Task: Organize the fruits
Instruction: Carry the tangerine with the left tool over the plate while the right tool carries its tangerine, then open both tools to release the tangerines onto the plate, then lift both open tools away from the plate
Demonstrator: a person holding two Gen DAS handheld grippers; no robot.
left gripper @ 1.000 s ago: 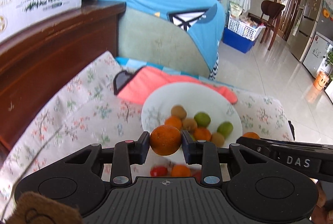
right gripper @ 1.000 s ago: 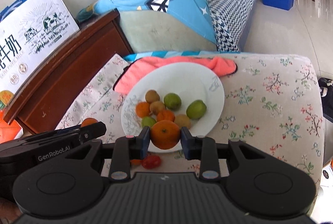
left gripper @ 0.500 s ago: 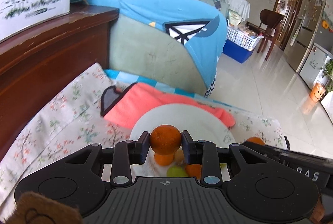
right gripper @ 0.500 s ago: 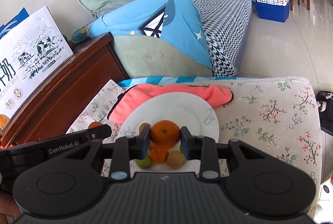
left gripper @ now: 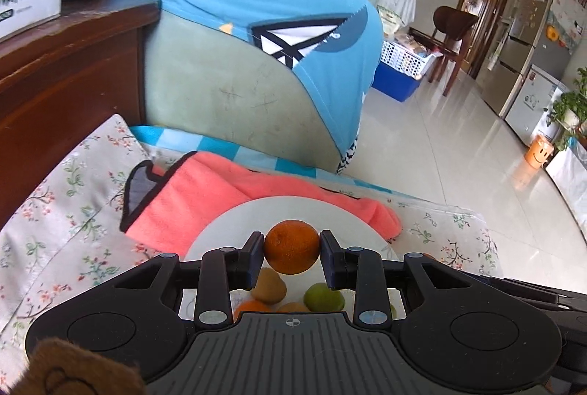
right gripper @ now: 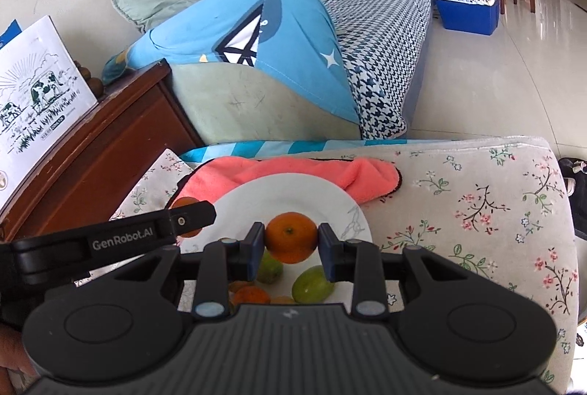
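Plate on floral cushion, near far edge, now closer under both claws than a second ago. Left claw clamps orange; right claw clamps tangerine. Both over plate, above pile. Release likely next.

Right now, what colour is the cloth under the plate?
Coral pink with dark edging; the cloth shows best in the left wrist view.

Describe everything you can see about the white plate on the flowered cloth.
The white plate is round, smooth and glossy, like ceramic, with a faint grey drawing near its right rim. It lies flat on the flowered cloth, its far edge resting over a pink towel. Its far half is bare; the near half holds small orange, green and brownish fruits, partly hidden by the hand-held grippers above. Whether either held orange touches it cannot be told.
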